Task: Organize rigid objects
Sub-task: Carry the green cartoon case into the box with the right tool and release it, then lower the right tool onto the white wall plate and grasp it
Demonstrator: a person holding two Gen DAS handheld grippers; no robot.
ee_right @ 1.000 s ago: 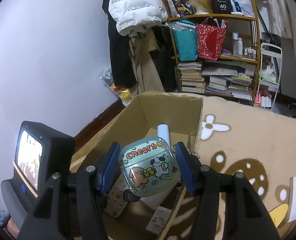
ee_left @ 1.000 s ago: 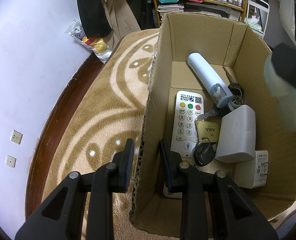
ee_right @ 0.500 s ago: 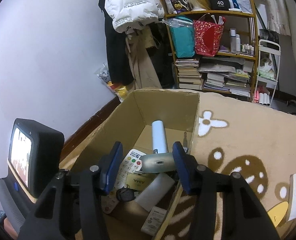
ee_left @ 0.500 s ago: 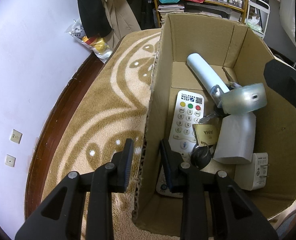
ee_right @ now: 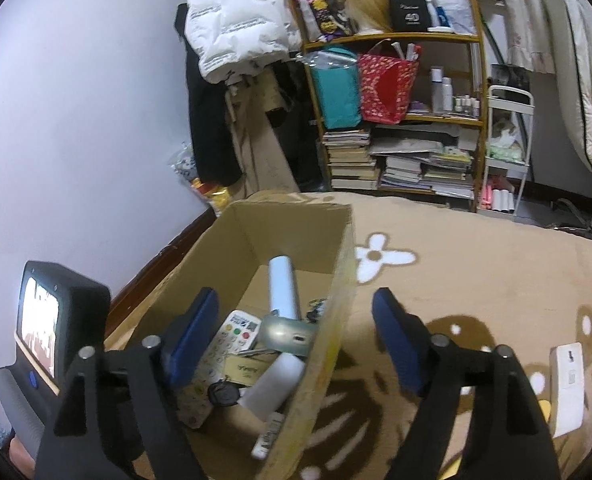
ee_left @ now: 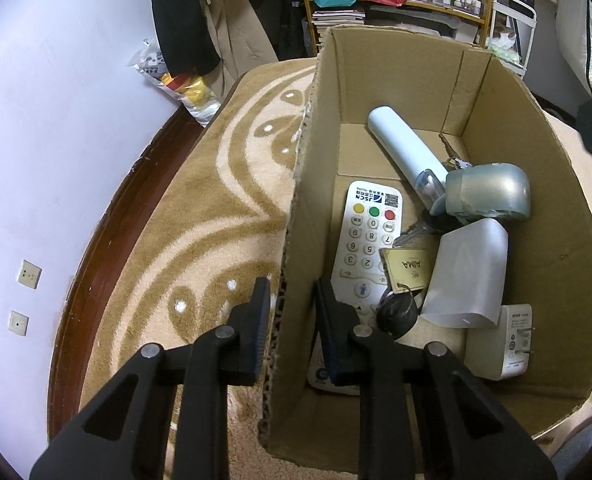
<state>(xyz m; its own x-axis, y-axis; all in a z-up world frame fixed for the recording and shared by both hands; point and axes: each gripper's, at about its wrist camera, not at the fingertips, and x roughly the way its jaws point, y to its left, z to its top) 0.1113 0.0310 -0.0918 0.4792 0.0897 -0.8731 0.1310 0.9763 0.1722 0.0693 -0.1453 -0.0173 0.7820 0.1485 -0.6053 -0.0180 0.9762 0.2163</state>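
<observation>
Inside the cardboard box [ee_left: 380, 76], earbud case [ee_left: 488, 196] now released, right claw [ee_right: 296, 336] spread wide

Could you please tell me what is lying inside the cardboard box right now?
Inside the cardboard box: a white remote, pale blue tube, earbud case, grey block, white plug adapter, and keys with a tag. Anything beneath them is hidden.

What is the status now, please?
Left hand-held gripper shut on brown cardboard box wall. Right hand-held gripper open, empty. Rounded clear earbud case lies inside box. Nothing in the way.
</observation>
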